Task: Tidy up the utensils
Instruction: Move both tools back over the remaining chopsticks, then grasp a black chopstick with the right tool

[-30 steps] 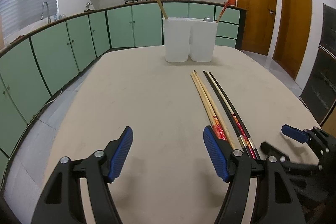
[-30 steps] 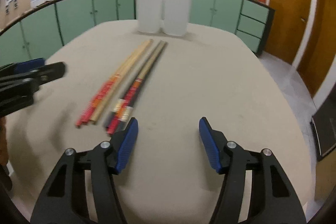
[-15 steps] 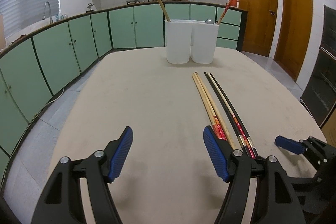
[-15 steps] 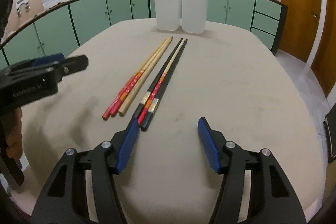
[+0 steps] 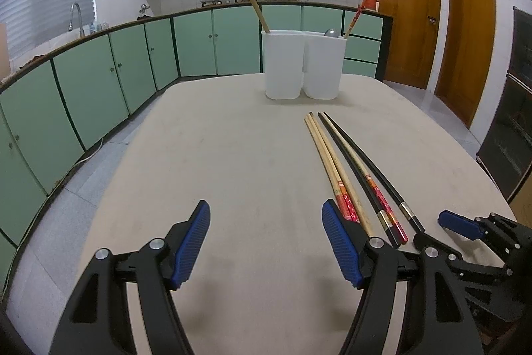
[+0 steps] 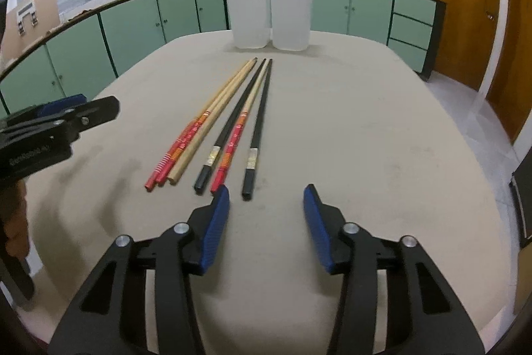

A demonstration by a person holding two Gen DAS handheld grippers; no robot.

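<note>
Stage reached: I judged the sorting partly done; most pieces were not yet put away.
Already stowed: the twin white holder, upper centre of the left view, carried a plain wooden chopstick in its left cup and a red-patterned chopstick plus a spoon bowl in its right cup.
Left to sort: six chopsticks lay side by side on the beige table, centre of the right view, short of the holder.
Left gripper: I read its jaws as spread, nothing between them, bare table beneath.
Right gripper: its jaws were closing, nothing between them; the black chopstick ended just above the gap, unpinched.
Hidden: the cups' interiors were not visible from either view, so I could not count their contents.
Cut off: the left pad covered the butt ends of the red-ended chopsticks in the left view.
Hard to make out: a hand at the left edge of the right view was blurred.
</note>
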